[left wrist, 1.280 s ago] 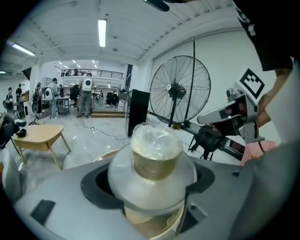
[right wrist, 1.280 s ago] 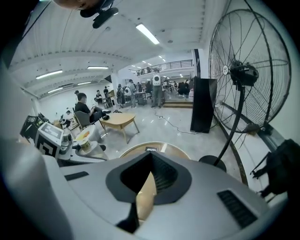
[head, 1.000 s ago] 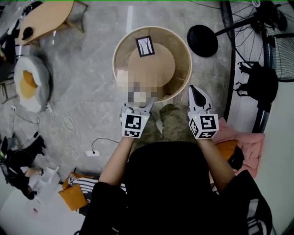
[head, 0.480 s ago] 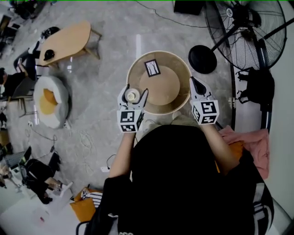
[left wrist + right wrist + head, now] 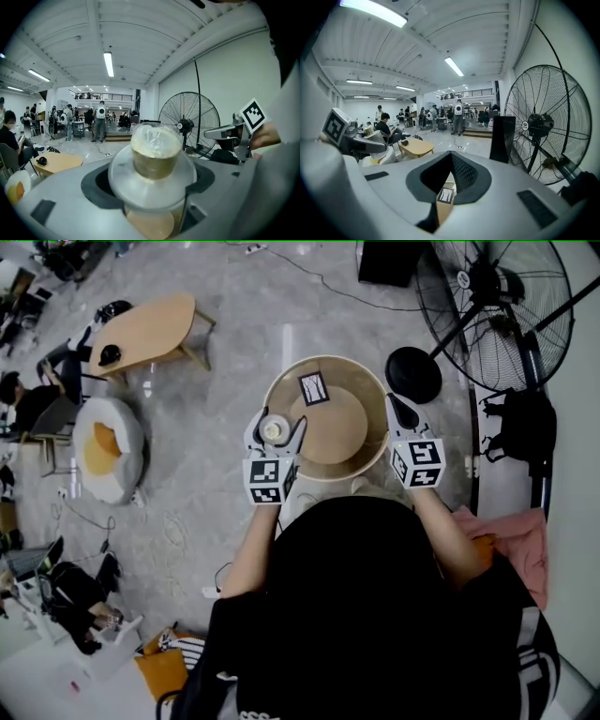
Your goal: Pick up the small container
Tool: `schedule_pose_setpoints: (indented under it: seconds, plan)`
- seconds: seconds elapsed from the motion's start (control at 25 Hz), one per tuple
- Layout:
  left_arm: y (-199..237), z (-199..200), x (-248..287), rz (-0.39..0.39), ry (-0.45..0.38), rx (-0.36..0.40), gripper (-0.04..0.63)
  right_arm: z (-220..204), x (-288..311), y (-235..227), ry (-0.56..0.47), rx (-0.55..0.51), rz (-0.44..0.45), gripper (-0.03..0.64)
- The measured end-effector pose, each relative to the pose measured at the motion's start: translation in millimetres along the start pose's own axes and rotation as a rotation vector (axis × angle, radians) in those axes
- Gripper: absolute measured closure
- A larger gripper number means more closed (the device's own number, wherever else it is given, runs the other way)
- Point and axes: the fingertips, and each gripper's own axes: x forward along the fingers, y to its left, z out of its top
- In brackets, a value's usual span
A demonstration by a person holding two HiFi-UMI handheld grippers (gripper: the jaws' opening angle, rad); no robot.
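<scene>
Holding small container (image 5: 155, 151) in left gripper (image 5: 275, 427)

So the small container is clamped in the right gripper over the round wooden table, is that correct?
Not quite: the small container is clamped in the left gripper, not the right one. The left gripper view shows it between that gripper's jaws, while the right gripper has nothing between its jaws. The rest holds: the container is over the round wooden table.

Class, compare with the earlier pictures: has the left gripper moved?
Yes. In its own view the standing fan now sits lower and more ceiling shows, so the left gripper has tilted upward, holding the small container.
</scene>
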Motion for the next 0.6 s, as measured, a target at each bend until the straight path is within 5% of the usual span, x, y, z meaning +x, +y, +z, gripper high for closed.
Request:
schedule_pose_setpoints:
  seconds: [0.6]
  plan:
    - [15, -9, -11, 0.005, 0.013, -0.017, 0.236, 2, 0, 22, 0.013, -0.032, -0.001, 0.595]
